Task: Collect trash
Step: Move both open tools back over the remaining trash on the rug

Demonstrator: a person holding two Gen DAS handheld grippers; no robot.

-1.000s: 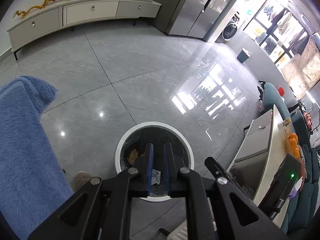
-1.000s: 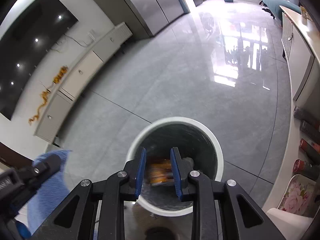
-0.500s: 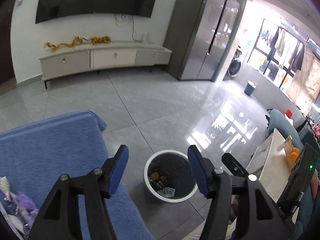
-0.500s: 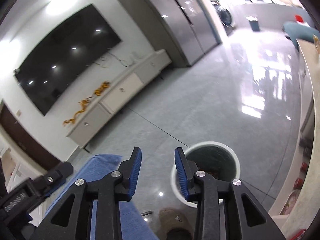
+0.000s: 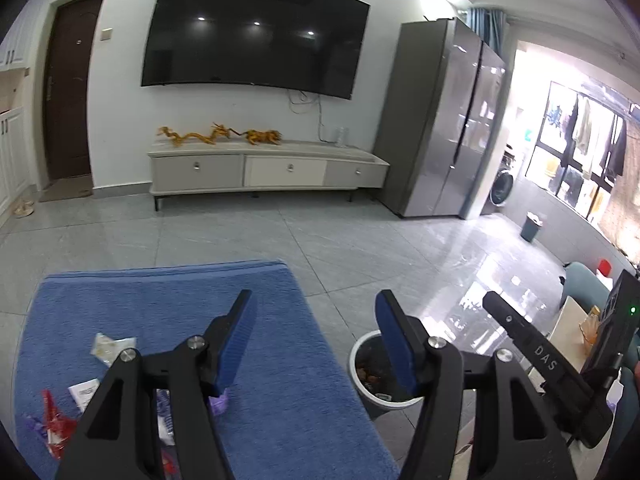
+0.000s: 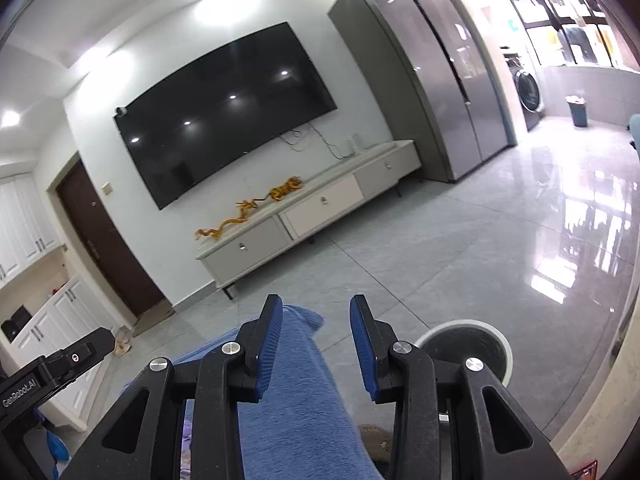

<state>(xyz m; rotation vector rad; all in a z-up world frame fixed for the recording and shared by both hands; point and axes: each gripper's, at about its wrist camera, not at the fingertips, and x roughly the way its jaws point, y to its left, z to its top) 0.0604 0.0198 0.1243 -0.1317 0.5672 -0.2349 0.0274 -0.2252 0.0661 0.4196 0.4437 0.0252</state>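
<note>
The left gripper point(image 5: 314, 336) stands wide apart with nothing between its blue pads point(image 5: 236, 344); its jaws have just been opening. It hangs above the right-hand part of a blue towel point(image 5: 280, 380) spread flat, near that towel's right edge. Left of the gripper, on the towel, lies the trash: a pale crumpled wrapper point(image 5: 105, 345), a white printed slip point(image 5: 84, 390), a red wrapper point(image 5: 54, 430) near the lower left edge, and a purple scrap point(image 5: 219, 404) just under the left finger. Just beyond the towel's right edge, on the floor, stands the white-rimmed bin point(image 5: 370, 380), partly hidden behind the right finger, with scraps in its bottom.

The right gripper point(image 6: 316, 340) is partly apart, narrower than the left one, and holds nothing; its jaws have just been opening too. It hangs over the towel's far corner point(image 6: 304, 320), with the bin point(image 6: 468, 344) to its right and touching neither. The other gripper's body shows at the left border of this view.

Past the towel's far edge the grey tiled floor point(image 5: 360, 240) lies bare up to the TV cabinet point(image 5: 264, 166) against the wall and the tall fridge point(image 5: 444, 120). A small teal bin point(image 5: 532, 226) stands far off to the right.
</note>
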